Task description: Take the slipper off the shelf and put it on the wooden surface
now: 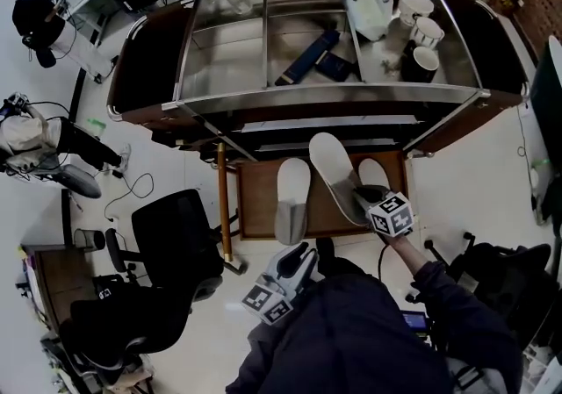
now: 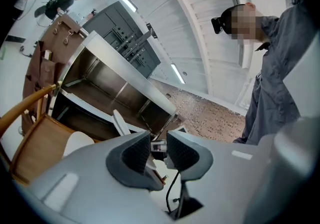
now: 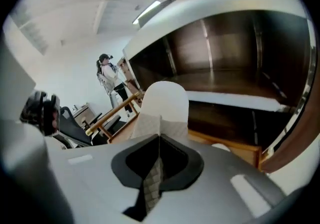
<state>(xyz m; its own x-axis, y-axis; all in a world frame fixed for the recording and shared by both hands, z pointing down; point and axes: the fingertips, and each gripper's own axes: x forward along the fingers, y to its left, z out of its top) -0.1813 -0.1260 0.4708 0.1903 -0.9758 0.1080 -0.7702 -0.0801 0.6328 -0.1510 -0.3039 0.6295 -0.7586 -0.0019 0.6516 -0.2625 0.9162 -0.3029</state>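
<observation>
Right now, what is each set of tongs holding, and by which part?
Right tongs pinch the white slipper by its waffle-textured upper; left tongs hold nothing.

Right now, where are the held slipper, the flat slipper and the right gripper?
held slipper (image 1: 335, 175): head view, middle of its length.
flat slipper (image 1: 292, 201): head view, middle of its length.
right gripper (image 3: 160, 137): right gripper view, where the shut jaws pinch the slipper.

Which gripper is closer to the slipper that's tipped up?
Right. The right gripper is shut on the near end of the slipper. The left gripper is apart from it, lower left in the head view, holding nothing.
</observation>
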